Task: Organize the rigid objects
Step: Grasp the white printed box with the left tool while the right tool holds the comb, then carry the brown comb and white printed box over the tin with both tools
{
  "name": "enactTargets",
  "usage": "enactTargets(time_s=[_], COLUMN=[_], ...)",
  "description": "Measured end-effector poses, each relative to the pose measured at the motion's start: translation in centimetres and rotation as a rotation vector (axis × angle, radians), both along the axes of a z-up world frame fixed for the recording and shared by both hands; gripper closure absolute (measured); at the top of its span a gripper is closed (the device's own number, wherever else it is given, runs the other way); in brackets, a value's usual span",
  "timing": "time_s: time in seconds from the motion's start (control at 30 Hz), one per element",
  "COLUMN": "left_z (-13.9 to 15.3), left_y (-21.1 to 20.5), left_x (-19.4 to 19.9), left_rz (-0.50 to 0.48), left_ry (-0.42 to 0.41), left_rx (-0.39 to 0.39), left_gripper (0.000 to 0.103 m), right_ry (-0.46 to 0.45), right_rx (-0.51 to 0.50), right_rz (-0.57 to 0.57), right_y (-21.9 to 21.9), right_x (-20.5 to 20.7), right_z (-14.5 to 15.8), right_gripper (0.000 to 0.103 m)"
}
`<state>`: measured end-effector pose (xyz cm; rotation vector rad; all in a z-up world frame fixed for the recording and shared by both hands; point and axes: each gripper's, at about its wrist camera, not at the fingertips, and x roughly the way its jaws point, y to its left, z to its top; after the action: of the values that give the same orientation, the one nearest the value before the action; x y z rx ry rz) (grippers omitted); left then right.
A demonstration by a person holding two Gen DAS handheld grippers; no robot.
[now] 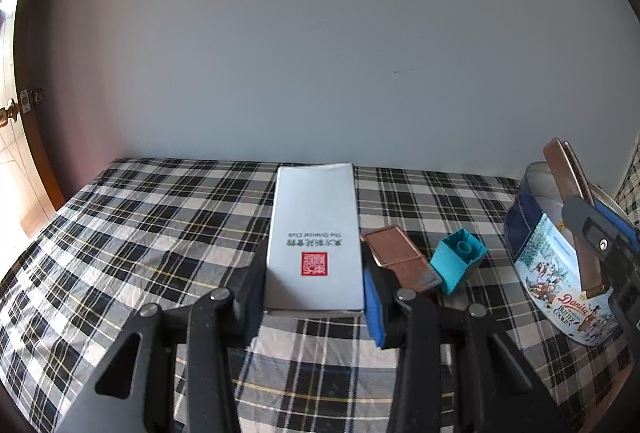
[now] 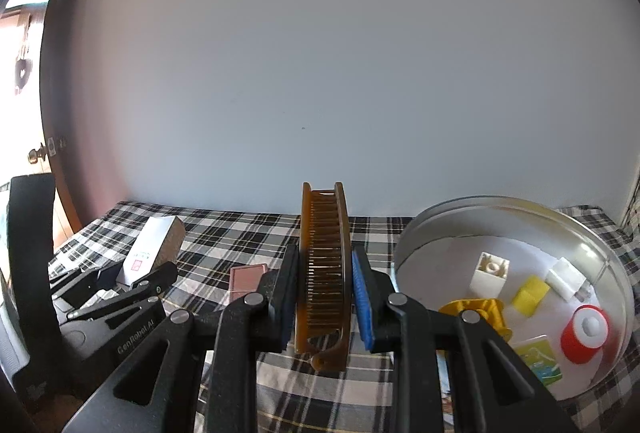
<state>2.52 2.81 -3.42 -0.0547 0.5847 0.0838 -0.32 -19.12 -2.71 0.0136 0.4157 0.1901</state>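
Plaid cloth (image 1: 160, 217) covers the table against a pale wall. Seen from the left wrist, the left gripper (image 1: 314, 297) has its fingers (image 1: 374, 309) pressed on both long sides of a white box (image 1: 314, 233) with a red seal, gripping its near end; the box lies lengthwise toward the table's far edge. Just right of the box lies a flat brown compact (image 1: 396, 261), and touching its right end sits a teal block (image 1: 458, 259), tipped on its side. At the table's right edge stands a blue cookie tin (image 1: 556, 265), with the brown comb (image 1: 572, 205) held over its open top.

From the right wrist, the right gripper (image 2: 324, 297) has its fingers (image 2: 362, 303) clamped narrow on the comb (image 2: 324, 265), which stands on edge between them, teeth facing the camera. Right of it, the tin's round metal interior (image 2: 440, 233) holds a white block (image 2: 490, 273), a yellow block (image 2: 530, 293), a small white piece (image 2: 566, 277), a red-and-white roll (image 2: 584, 333), a yellow ring-shaped piece (image 2: 480, 309) and a green card (image 2: 538, 357). Toward the left edge the other gripper holds the white box (image 2: 152, 245), and the compact (image 2: 246, 279) lies between the two.
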Motion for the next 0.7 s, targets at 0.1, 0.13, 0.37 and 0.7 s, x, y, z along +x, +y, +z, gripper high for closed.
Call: enactTargets(time_s=[0.1,0.13,0.37,0.7], left_z=[0.1,0.1,0.3,0.5], left_y=[-0.5,-0.6,-2.1,-4.1], left_x=[-0.2,-0.3,-1.0,-1.4], left_rz=[0.0,0.0,-0.004,-0.024], left_ry=[-0.007,-0.009,-0.023,-0.03], left_rx=[0.005,0.006,0.013,0.009], left_gripper=[0.063,0.063,0.063,0.063], right_ry=[-0.009,-0.012,-0.029,-0.047], right_rx=[-0.018,-0.023,-0.031,-0.039], right_rz=[-0.005,-0.007,-0.024,-0.049], right_y=[-0.5,-0.8,-2.8,-4.9], right_x=[-0.3,-0.5,-1.0,-1.5], right_z=[0.0,0.1,0.4,0.6], right_gripper=[0.076,0.076,0.076,0.076])
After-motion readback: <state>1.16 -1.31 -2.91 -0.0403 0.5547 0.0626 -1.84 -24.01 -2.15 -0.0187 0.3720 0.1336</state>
